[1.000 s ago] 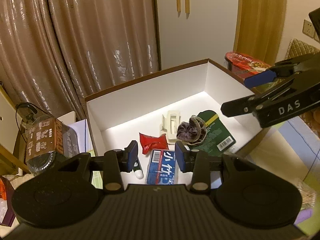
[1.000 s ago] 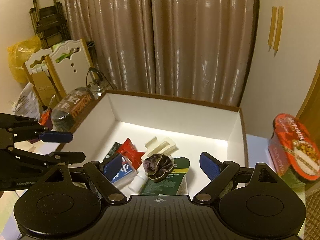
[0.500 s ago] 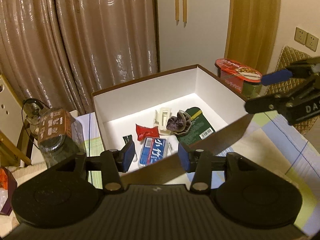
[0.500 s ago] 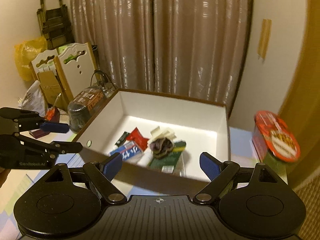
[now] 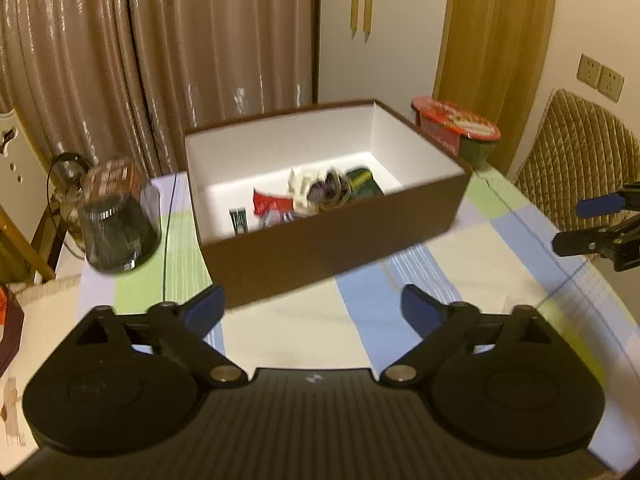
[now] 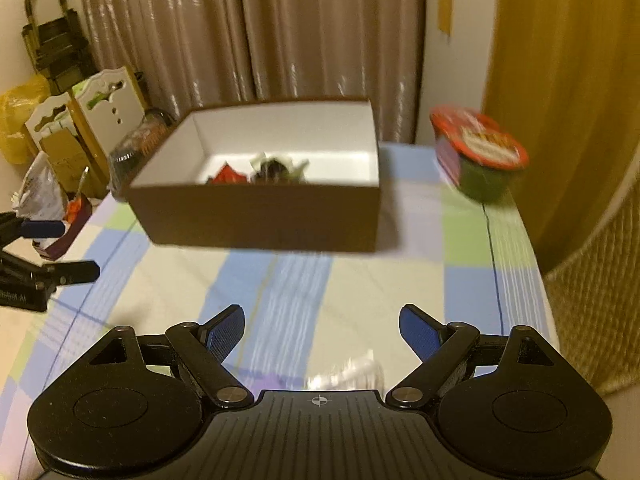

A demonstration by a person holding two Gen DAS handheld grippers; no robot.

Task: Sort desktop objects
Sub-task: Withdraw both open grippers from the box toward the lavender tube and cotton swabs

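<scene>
Left wrist view: left hand-held gripper (image 5: 312,304) spread wide with nothing between the blue pads, hovering over the checked surface (image 5: 460,280) just short of the brown box (image 5: 340,236); inside the box, gathered together, a red packet (image 5: 268,204), a dark crumpled piece (image 5: 326,192), a green card (image 5: 364,182) and a small dark item (image 5: 238,220); outside it, a clear tub with a brown label (image 5: 116,224) at the left corner and a red-lidded cup (image 5: 460,130) behind the right corner; right hand-held gripper (image 5: 596,222) at the frame's right edge, parted and empty.

Right wrist view: right hand-held gripper (image 6: 322,330) likewise wide and empty, well back from the box (image 6: 260,220); something pale and blurred (image 6: 348,372) on the surface between the pads, too smeared to identify; red-lidded cup (image 6: 480,156) near the box's right side.

Judging by this: small things already in the box, yet tub and cup outside, so fits either a finished sort or one with items left; no telling which. For any further pick: pads kept wide until straddling the item, low and level approach, slower travel given the blur, release well inside the walls and clear of the pile.
</scene>
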